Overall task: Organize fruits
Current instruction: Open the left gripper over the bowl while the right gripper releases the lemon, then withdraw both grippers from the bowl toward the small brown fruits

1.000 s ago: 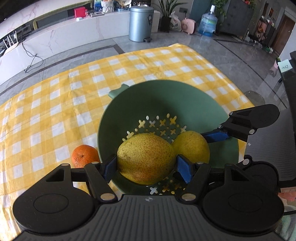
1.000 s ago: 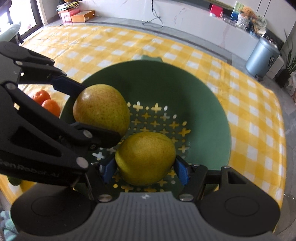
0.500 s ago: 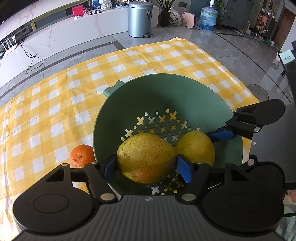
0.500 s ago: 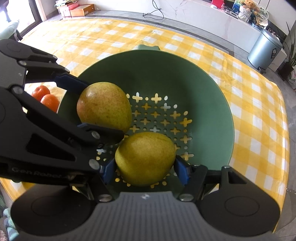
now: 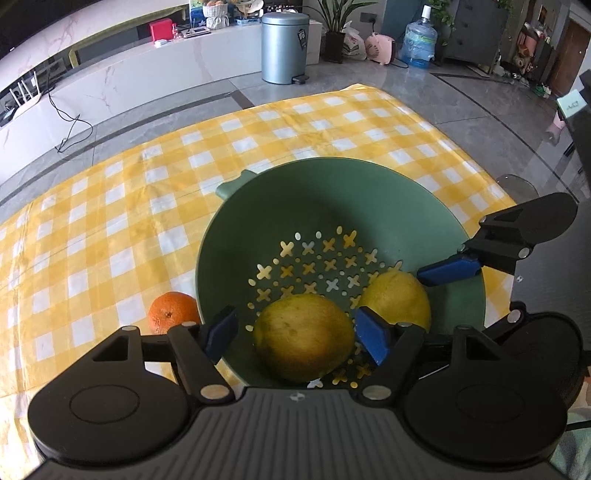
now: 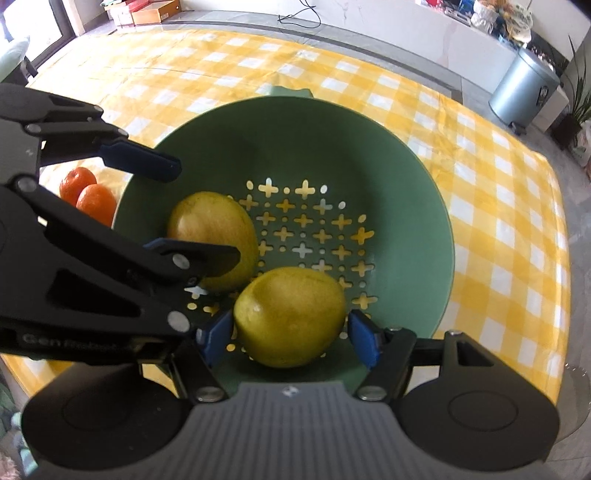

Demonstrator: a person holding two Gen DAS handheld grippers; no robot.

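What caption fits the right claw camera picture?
Two pears sit in the green colander, both claws open, two oranges waiting outside.

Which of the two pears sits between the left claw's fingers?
The pear farther from the right claw, lying in the green colander nearest the oranges; the other pear sits between the right claw's fingers.

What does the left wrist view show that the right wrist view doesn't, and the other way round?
Only the left wrist view: a water jug and a pink pig-shaped object on the floor beyond the table, and just one orange.

Only the right wrist view: two oranges left of the colander, and cardboard boxes far back.

Both: the green colander on the yellow checked cloth, two pears resting inside, the left gripper and right gripper open around them, and the grey bin.
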